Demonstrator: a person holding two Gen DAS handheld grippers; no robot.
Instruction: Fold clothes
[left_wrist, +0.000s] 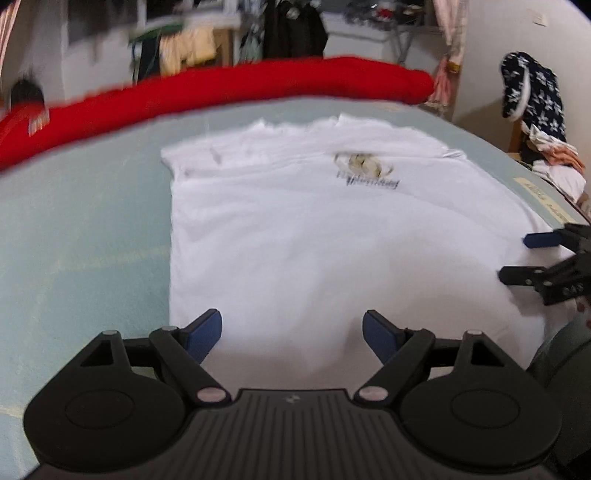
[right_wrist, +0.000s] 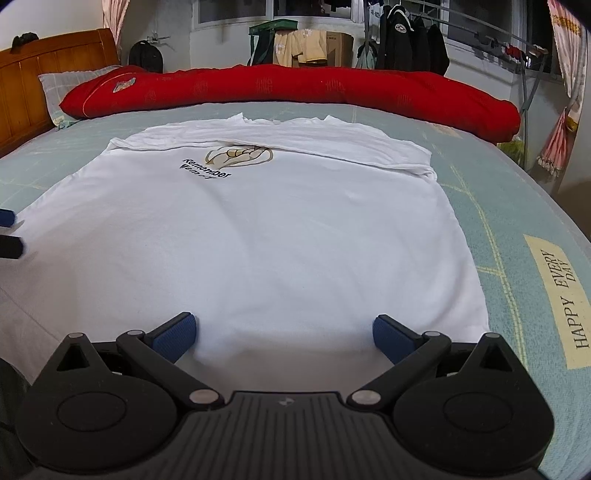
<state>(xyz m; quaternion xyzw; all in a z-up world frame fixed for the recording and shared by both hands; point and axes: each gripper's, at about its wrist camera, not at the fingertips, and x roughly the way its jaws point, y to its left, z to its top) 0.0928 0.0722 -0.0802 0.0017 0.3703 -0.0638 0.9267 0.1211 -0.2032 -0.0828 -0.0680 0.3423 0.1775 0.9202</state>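
Observation:
A white T-shirt with a small printed logo lies flat on the pale green bed; its far part is folded over, partly covering the logo. It fills the right wrist view too. My left gripper is open and empty, just above the shirt's near hem at its left side. My right gripper is open and empty over the near hem at the shirt's right side. The right gripper also shows at the right edge of the left wrist view, open.
A long red bolster lies across the far side of the bed. A wooden headboard and pillow are far left. A "HAPPY EVERY DAY" label marks the sheet at the right. Clothes hang beyond the bed.

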